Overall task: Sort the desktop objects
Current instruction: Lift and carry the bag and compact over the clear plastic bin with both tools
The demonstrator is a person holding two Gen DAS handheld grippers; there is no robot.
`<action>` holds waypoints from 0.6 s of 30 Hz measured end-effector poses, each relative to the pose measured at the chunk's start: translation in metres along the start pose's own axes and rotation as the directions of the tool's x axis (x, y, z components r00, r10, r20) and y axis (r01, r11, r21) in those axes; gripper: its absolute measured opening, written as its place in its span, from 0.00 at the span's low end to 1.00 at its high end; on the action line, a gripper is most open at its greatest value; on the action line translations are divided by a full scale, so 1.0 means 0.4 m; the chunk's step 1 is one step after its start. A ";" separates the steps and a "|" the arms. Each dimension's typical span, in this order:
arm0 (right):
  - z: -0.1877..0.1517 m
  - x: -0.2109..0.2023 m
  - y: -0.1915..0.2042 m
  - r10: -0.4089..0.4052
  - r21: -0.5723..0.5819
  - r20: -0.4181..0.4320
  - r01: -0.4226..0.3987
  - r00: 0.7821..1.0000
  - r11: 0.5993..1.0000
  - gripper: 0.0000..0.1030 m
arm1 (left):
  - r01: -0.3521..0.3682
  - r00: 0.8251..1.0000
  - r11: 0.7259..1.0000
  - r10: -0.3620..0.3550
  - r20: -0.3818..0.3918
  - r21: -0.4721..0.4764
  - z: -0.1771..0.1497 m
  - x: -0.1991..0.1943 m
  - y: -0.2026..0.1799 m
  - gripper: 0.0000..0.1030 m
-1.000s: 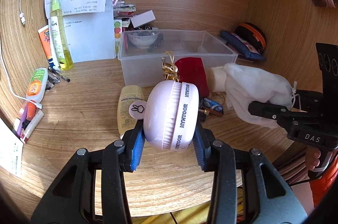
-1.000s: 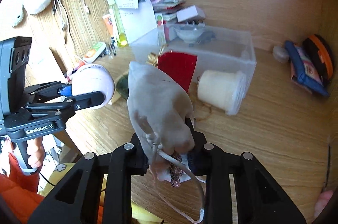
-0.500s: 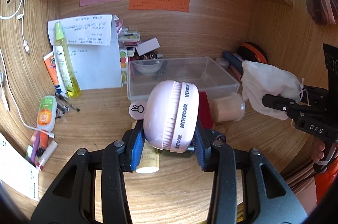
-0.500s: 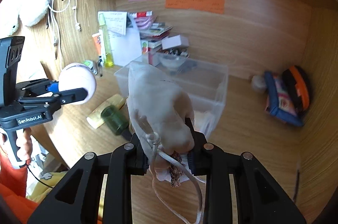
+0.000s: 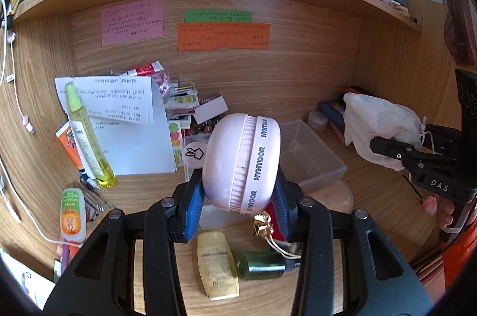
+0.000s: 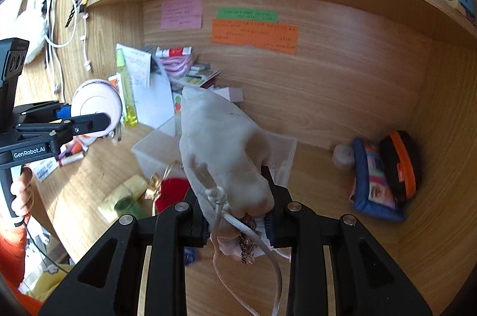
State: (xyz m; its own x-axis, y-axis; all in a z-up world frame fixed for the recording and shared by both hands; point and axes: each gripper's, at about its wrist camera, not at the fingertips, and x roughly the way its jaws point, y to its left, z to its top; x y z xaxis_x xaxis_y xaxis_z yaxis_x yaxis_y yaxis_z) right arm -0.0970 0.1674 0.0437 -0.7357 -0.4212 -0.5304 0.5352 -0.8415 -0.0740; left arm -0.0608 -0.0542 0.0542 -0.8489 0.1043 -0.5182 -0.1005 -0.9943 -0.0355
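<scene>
Beyond both tongs we see the clear plastic bin (image 5: pixel 313 164) on the wooden desk (image 5: pixel 372 214), while our right tongs (image 6: pixel 238 222) pinch the white drawstring pouch (image 6: pixel 220 143) and our left tongs (image 5: pixel 238 204) pinch the pink round case (image 5: pixel 238 161).

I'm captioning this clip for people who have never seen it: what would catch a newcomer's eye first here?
First, the round pink HYNTOOR case, clamped between the blue-padded fingers of the left gripper above the cluttered wooden desk. Next, the white drawstring pouch pinched in the right gripper, in front of the clear plastic bin. Behind both, pink, green and orange notes stand out on the back wall.
</scene>
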 end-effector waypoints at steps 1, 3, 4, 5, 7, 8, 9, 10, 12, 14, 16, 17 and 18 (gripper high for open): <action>0.010 0.007 -0.005 -0.003 -0.001 0.002 0.003 1.000 1.000 0.24 | -0.003 1.000 1.000 0.003 0.000 0.004 0.009 0.007 0.001 0.40; 0.027 0.020 -0.011 -0.007 -0.004 0.004 0.007 1.000 1.000 0.24 | -0.003 1.000 1.000 0.003 -0.003 0.009 0.025 0.022 0.003 0.40; 0.037 0.029 -0.015 -0.007 -0.005 0.006 0.007 1.000 1.000 0.24 | -0.003 1.000 1.000 0.003 -0.005 0.012 0.033 0.031 0.005 0.40; 0.045 0.036 -0.018 -0.005 -0.005 0.006 0.005 1.000 1.000 0.24 | -0.003 1.000 1.000 0.003 -0.008 0.015 0.039 0.040 0.006 0.40; 0.060 0.055 -0.026 0.001 -0.003 0.005 -0.001 1.000 1.000 0.24 | 0.000 1.000 1.000 0.000 -0.021 0.018 0.053 0.065 0.013 0.40; 0.065 0.064 -0.027 0.005 -0.004 0.002 -0.005 1.000 1.000 0.24 | 0.001 1.000 1.000 -0.001 -0.029 0.019 0.057 0.077 0.015 0.40; 0.070 0.074 -0.030 0.008 -0.004 -0.001 -0.008 1.000 1.000 0.24 | 0.000 0.999 1.000 0.001 -0.037 0.021 0.062 0.093 0.017 0.40; 0.076 0.089 -0.032 0.012 -0.002 -0.007 -0.012 1.000 1.000 0.24 | -0.004 0.999 1.000 0.005 -0.045 0.023 0.066 0.106 0.020 0.40; 0.086 0.121 -0.036 0.018 -0.002 -0.020 -0.018 1.000 1.000 0.24 | -0.010 0.998 1.000 0.012 -0.061 0.025 0.074 0.139 0.028 0.40; 0.092 0.151 -0.041 0.023 0.001 -0.034 -0.023 0.999 1.000 0.24 | -0.008 0.997 1.000 0.010 -0.078 0.024 0.081 0.168 0.036 0.40; 0.097 0.180 -0.050 0.035 0.011 -0.050 -0.034 0.998 0.999 0.24 | 0.000 0.995 1.000 0.002 -0.097 0.019 0.088 0.199 0.047 0.40; 0.098 0.193 -0.052 0.039 0.016 -0.056 -0.039 0.998 0.999 0.24 | 0.000 0.994 1.000 0.002 -0.106 0.017 0.090 0.214 0.052 0.40; 0.100 0.208 -0.056 0.043 0.022 -0.065 -0.042 0.997 0.999 0.24 | 0.001 0.993 1.000 0.001 -0.115 0.016 0.091 0.231 0.057 0.40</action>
State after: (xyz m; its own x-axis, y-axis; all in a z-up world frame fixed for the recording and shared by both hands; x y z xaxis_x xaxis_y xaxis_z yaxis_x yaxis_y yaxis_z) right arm -0.1867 0.1379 0.0349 -0.6834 -0.4347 -0.5866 0.5566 -0.8301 -0.0332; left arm -0.1605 -0.0663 0.0368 -0.7834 0.1005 -0.6133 -0.1099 -0.9937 -0.0225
